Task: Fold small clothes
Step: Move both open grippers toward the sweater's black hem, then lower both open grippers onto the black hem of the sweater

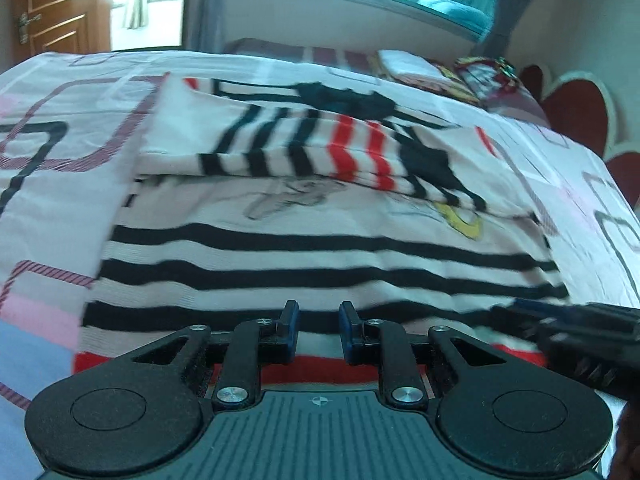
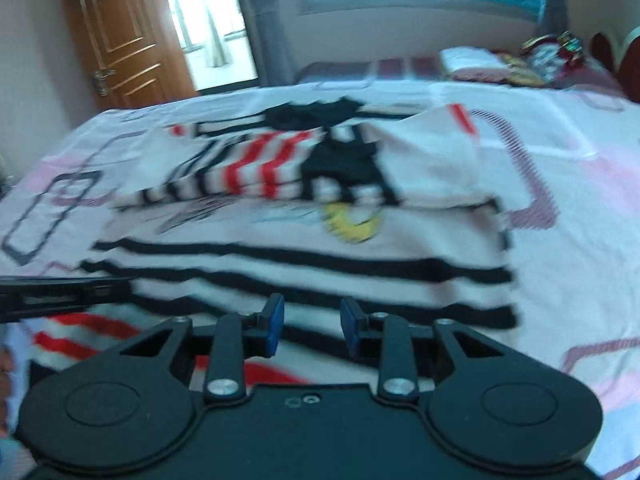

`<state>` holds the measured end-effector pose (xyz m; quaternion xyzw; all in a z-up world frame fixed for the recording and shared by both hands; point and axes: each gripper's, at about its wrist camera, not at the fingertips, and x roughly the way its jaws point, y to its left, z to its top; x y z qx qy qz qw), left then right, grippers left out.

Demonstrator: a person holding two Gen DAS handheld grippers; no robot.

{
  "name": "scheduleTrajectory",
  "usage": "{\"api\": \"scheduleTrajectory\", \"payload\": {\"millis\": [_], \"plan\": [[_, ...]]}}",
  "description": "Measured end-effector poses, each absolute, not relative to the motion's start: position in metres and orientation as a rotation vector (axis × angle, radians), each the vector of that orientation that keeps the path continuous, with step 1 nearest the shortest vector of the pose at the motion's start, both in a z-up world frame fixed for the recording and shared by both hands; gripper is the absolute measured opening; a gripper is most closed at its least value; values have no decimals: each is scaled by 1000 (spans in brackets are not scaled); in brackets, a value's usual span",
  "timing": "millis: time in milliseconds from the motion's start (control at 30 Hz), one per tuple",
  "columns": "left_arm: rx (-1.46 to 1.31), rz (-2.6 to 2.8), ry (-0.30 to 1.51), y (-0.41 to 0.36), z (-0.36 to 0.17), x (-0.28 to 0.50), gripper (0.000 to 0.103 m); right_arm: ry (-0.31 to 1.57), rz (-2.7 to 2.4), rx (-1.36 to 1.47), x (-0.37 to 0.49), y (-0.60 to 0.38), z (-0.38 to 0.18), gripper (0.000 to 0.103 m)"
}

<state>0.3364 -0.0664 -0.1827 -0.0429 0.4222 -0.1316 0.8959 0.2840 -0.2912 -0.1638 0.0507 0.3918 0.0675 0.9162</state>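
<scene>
Striped shirt lies in the middle of the bed, sleeves already folded onto its far part. Left gripper and right gripper hover over the near hem, both narrowly parted and holding nothing. The bottom fold seems left.

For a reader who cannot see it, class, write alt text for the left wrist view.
A white knitted garment with black and red stripes lies partly folded on a bed with a pink-and-white patterned sheet. The left gripper hovers open over the garment's near red-striped hem, with the right gripper blurred at the right edge.
</scene>
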Motion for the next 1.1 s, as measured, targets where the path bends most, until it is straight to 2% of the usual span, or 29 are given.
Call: {"api": "scheduleTrajectory", "payload": {"millis": [67, 133, 300, 667, 933, 967, 1067, 1100], "plan": [[-65, -284, 888, -73, -187, 332, 21, 817, 156, 95, 279, -280, -166, 31], [-31, -295, 900, -76, -196, 328, 33, 832, 164, 96, 273, -272, -171, 32], [15, -328, 848, -62, -200, 307, 33, 860, 69, 50, 257, -280, -190, 32], [-13, -331, 850, -7, -201, 261, 33, 852, -54, -73, 200, -282, -191, 34], [-59, -350, 825, 6, -186, 217, 34, 803, -43, -13, 154, -277, -165, 36], [-44, -353, 825, 3, -188, 213, 36, 806, -25, -14, 151, -272, -166, 37], [-1, -326, 858, 1, -200, 207, 62, 831, -3, -49, 145, -258, -176, 38], [5, -325, 849, 4, -203, 203, 62, 851, -16, -71, 143, -256, -181, 38]]}}
